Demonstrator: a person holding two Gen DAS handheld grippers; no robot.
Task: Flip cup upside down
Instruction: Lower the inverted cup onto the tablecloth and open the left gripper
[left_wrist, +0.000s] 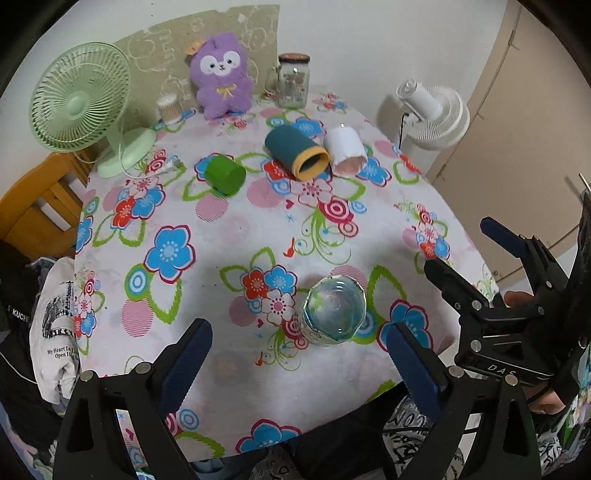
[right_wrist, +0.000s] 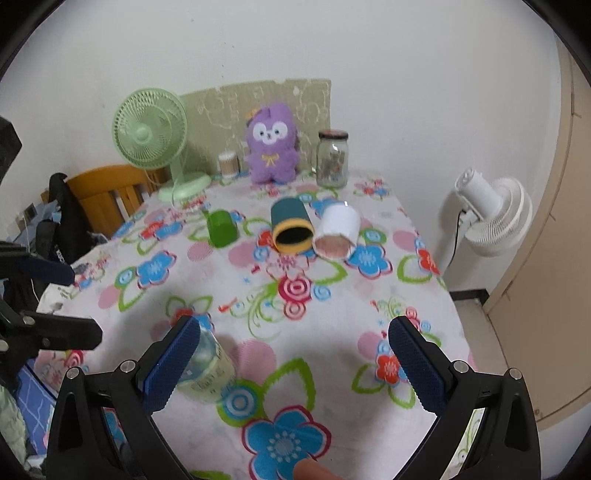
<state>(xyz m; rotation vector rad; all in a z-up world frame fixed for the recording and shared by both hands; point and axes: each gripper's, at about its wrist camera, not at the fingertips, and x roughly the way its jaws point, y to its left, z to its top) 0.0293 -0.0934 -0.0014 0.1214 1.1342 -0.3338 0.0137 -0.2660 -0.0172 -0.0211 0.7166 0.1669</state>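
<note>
A clear glass cup (left_wrist: 334, 312) stands on the floral tablecloth near the front edge, its flat end facing up; it also shows in the right wrist view (right_wrist: 208, 369), partly behind my right gripper's left finger. My left gripper (left_wrist: 295, 354) is open and empty, just short of the glass and above it. My right gripper (right_wrist: 291, 365) is open and empty, to the right of the glass; it shows in the left wrist view (left_wrist: 469, 251) beside the table's right edge. A teal cup (left_wrist: 297, 151), a white cup (left_wrist: 345, 149) and a green cup (left_wrist: 225, 175) lie on their sides farther back.
At the table's back stand a green fan (left_wrist: 83, 99), a purple plush toy (left_wrist: 221, 75), a glass jar (left_wrist: 293, 81) and a cotton-swab tub (left_wrist: 169, 109). A white fan (left_wrist: 432, 112) stands off the right side. A wooden chair (left_wrist: 37, 206) with clothes is on the left.
</note>
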